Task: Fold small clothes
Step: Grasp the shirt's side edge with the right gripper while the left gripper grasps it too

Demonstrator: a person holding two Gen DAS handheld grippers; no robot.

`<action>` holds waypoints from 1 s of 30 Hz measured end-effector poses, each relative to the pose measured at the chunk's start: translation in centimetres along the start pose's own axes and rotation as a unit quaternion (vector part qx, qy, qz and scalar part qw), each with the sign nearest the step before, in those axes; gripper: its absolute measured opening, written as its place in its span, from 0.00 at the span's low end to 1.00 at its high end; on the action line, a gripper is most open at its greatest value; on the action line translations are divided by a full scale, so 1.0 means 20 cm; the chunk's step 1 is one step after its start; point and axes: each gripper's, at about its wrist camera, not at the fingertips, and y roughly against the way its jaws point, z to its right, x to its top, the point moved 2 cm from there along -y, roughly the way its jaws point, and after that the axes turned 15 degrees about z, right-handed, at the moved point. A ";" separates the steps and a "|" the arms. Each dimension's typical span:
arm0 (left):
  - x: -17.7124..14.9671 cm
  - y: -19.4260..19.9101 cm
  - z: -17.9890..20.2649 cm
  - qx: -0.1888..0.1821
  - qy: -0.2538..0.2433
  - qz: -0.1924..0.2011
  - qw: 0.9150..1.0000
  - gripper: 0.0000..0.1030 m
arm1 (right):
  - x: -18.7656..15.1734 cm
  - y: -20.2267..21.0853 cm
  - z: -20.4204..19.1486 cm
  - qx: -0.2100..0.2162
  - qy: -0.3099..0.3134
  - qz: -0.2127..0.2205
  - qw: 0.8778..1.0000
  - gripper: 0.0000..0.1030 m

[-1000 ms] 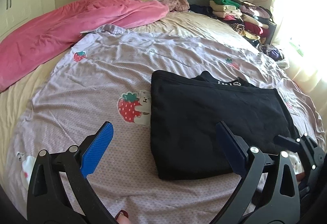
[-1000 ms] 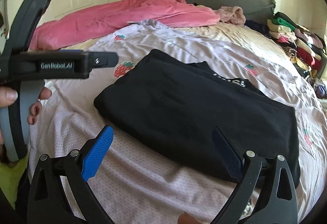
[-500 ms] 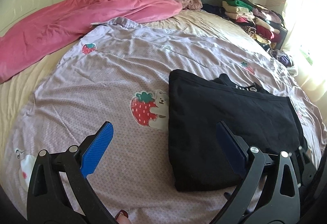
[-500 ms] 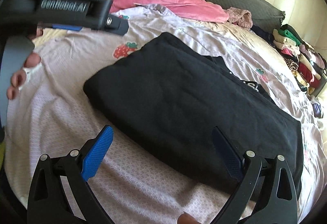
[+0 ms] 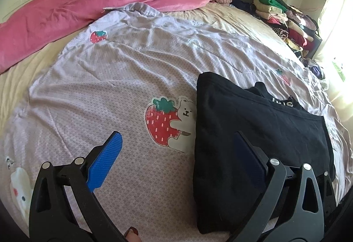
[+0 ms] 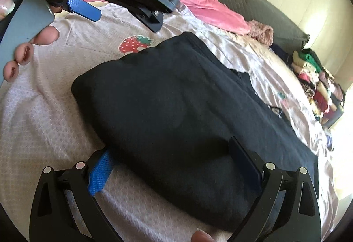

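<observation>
A black, soft-knit garment folded into a thick rectangle (image 5: 253, 131) (image 6: 176, 105) is lying flat on the near right part of the bed, its collar band with white lettering poking out at the far edge.

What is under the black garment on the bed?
The black garment lies on a lilac strawberry-print sheet, partly covering the strawberry-and-bear print. A layer with a white-lettered band peeks out at its far edge. Anything else beneath is hidden.
</observation>
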 end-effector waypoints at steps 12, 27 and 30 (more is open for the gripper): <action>-0.01 -0.17 0.00 -0.048 0.050 -0.050 0.996 0.91 | 0.05 0.07 0.05 0.003 -0.014 0.048 0.999 0.20; -0.05 -0.31 0.10 -0.161 0.146 -0.107 0.970 0.85 | 0.04 0.16 0.14 0.043 -0.105 0.073 0.991 0.13; -0.06 -0.30 0.13 -0.170 0.145 -0.104 0.969 0.68 | 0.04 0.20 0.14 0.039 -0.108 0.086 0.990 0.11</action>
